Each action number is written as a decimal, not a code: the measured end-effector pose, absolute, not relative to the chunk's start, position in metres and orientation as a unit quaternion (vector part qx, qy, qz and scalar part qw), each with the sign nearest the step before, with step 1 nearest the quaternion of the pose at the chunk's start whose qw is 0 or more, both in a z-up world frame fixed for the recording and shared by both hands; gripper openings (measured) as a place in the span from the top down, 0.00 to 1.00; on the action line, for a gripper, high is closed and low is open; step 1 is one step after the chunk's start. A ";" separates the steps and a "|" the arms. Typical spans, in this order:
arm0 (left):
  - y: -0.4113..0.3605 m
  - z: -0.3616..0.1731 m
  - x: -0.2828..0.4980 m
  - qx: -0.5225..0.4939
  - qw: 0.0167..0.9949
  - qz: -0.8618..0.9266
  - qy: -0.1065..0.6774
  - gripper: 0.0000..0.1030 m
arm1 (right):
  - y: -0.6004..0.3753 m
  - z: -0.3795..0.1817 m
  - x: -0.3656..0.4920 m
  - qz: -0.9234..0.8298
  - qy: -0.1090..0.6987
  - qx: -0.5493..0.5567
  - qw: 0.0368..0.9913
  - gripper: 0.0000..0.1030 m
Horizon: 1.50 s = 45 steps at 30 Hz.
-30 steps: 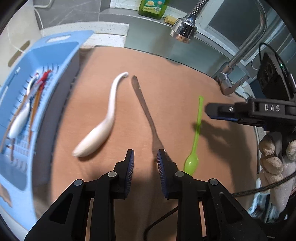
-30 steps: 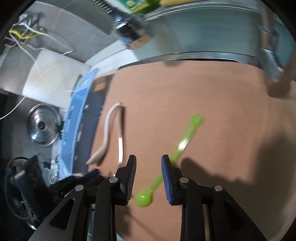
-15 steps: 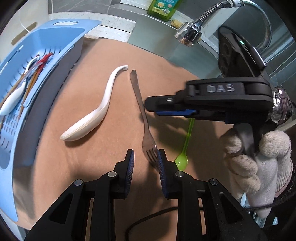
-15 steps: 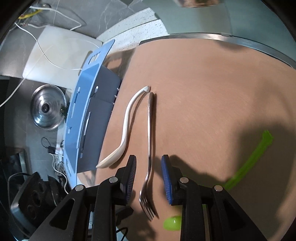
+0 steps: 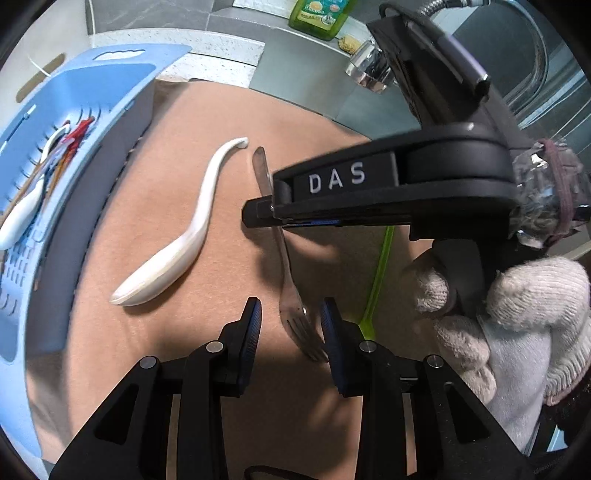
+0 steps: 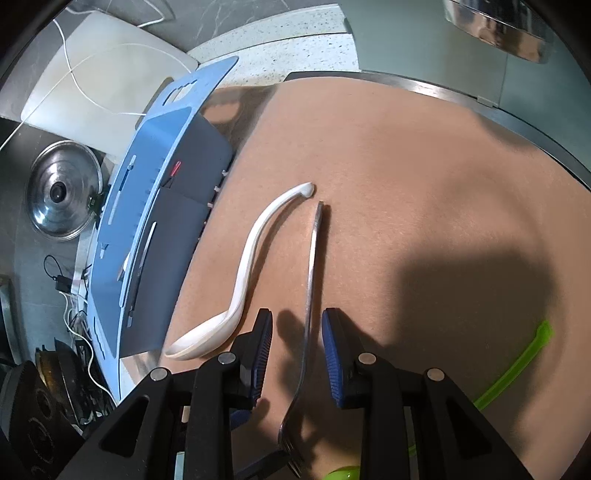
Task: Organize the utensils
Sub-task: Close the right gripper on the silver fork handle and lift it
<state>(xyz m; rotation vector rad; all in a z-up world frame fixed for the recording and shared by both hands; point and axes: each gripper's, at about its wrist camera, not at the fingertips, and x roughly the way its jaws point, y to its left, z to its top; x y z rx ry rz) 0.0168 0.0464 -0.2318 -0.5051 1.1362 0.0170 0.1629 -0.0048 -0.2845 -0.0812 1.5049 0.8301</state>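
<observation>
My left jaws have just been opening, straddling the fork (image 5: pixel 291 295) tines without touching. My right jaws stand apart over its handle. Bare tabletop (image 6: pixel 424 166) lies open at twelve o'clock, blue basket (image 5: pixel 88 92) edge at ten.

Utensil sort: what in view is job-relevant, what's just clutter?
Job:
metal fork, between both grippers' open jaws
white spoon
green spoon
blue basket, already holding utensils
left gripper, jaws just widened
right gripper

Clutter:
soap bottle
faucet
pot lid
cables
</observation>
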 end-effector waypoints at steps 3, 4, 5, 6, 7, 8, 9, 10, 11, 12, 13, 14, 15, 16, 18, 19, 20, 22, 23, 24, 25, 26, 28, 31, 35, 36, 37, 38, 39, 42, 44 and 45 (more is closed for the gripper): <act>0.052 -0.228 0.010 -0.235 0.813 0.017 0.532 0.69 | -0.004 -0.285 0.163 0.364 0.661 -0.043 0.655 0.80; 0.055 -0.228 0.009 -0.237 0.812 0.019 0.533 0.69 | -0.004 -0.285 0.163 0.365 0.661 -0.045 0.655 0.81; 0.056 -0.228 0.008 -0.237 0.811 0.021 0.534 0.69 | -0.003 -0.285 0.163 0.365 0.661 -0.046 0.654 0.81; 0.057 -0.228 0.008 -0.236 0.811 0.021 0.535 0.69 | -0.003 -0.285 0.163 0.365 0.661 -0.048 0.654 0.81; 0.056 -0.228 0.008 -0.234 0.811 0.021 0.536 0.69 | -0.004 -0.285 0.163 0.365 0.660 -0.049 0.655 0.83; 0.055 -0.228 0.008 -0.231 0.811 0.019 0.537 0.69 | -0.004 -0.285 0.163 0.364 0.660 -0.048 0.655 0.83; 0.053 -0.229 0.009 -0.230 0.810 0.017 0.539 0.69 | -0.005 -0.286 0.164 0.364 0.661 -0.045 0.654 0.84; 0.052 -0.229 0.010 -0.229 0.809 0.015 0.541 0.69 | -0.006 -0.286 0.164 0.363 0.662 -0.044 0.654 0.87; 0.048 -0.230 0.012 -0.226 0.808 0.011 0.544 0.69 | -0.008 -0.287 0.165 0.362 0.665 -0.039 0.652 0.88; 0.045 -0.231 0.015 -0.221 0.807 0.008 0.547 0.69 | -0.009 -0.288 0.166 0.363 0.668 -0.033 0.649 0.88; 0.050 -0.236 0.020 -0.219 0.807 0.006 0.549 0.69 | -0.010 -0.289 0.167 0.363 0.671 -0.029 0.646 0.88; 0.049 -0.237 0.022 -0.213 0.806 0.005 0.552 0.69 | -0.011 -0.289 0.169 0.364 0.673 -0.024 0.643 0.88; 0.047 -0.237 0.023 -0.212 0.805 0.004 0.554 0.69 | -0.011 -0.289 0.168 0.367 0.674 -0.024 0.641 0.88; 0.046 -0.239 0.025 -0.212 0.803 0.002 0.557 0.69 | -0.011 -0.289 0.168 0.369 0.675 -0.025 0.638 0.88; 0.045 -0.242 0.034 -0.209 0.802 0.003 0.559 0.69 | -0.012 -0.290 0.169 0.368 0.680 -0.016 0.634 0.88; 0.046 -0.242 0.036 -0.209 0.802 0.003 0.560 0.69 | -0.012 -0.290 0.169 0.369 0.683 -0.009 0.630 0.88; 0.046 -0.242 0.038 -0.210 0.801 0.000 0.561 0.69 | -0.012 -0.291 0.169 0.371 0.684 -0.006 0.628 0.88; 0.042 -0.243 0.043 -0.205 0.800 -0.001 0.565 0.69 | -0.011 -0.291 0.167 0.371 0.680 -0.012 0.632 0.88; 0.040 -0.243 0.044 -0.201 0.799 -0.002 0.566 0.69 | -0.011 -0.290 0.166 0.371 0.680 -0.014 0.633 0.88; 0.039 -0.244 0.046 -0.199 0.799 -0.003 0.567 0.69 | -0.011 -0.290 0.166 0.370 0.679 -0.015 0.634 0.88; 0.038 -0.244 0.047 -0.199 0.799 -0.005 0.568 0.69 | -0.012 -0.290 0.165 0.369 0.680 -0.014 0.633 0.89; 0.035 -0.246 0.051 -0.198 0.798 -0.006 0.569 0.69 | -0.013 -0.290 0.166 0.366 0.681 -0.012 0.634 0.91; 0.034 -0.245 0.053 -0.196 0.798 -0.008 0.570 0.69 | -0.017 -0.291 0.167 0.362 0.684 -0.004 0.634 0.95; 0.033 -0.246 0.057 -0.191 0.798 -0.012 0.571 0.69 | -0.027 -0.292 0.168 0.355 0.687 0.021 0.633 0.96; 0.029 -0.252 0.068 -0.188 0.796 -0.020 0.575 0.70 | -0.038 -0.293 0.168 0.349 0.685 0.040 0.638 0.97; 0.032 -0.251 0.069 -0.190 0.796 -0.022 0.575 0.70 | -0.041 -0.293 0.168 0.346 0.686 0.050 0.638 0.97; 0.029 -0.253 0.070 -0.194 0.795 -0.025 0.574 0.71 | -0.043 -0.293 0.169 0.344 0.687 0.059 0.638 0.97; 0.028 -0.254 0.072 -0.198 0.793 -0.028 0.575 0.71 | -0.045 -0.293 0.168 0.342 0.686 0.065 0.638 0.97; 0.028 -0.257 0.076 -0.198 0.792 -0.030 0.576 0.71 | -0.047 -0.293 0.168 0.341 0.685 0.071 0.640 0.97; 0.023 -0.263 0.084 -0.187 0.792 -0.029 0.581 0.71 | -0.055 -0.295 0.168 0.334 0.685 0.097 0.640 0.97; 0.021 -0.267 0.089 -0.180 0.791 -0.028 0.584 0.76 | -0.061 -0.298 0.169 0.329 0.687 0.115 0.638 0.97; 0.021 -0.268 0.088 -0.176 0.791 -0.026 0.585 0.80 | -0.063 -0.299 0.169 0.328 0.688 0.122 0.636 0.97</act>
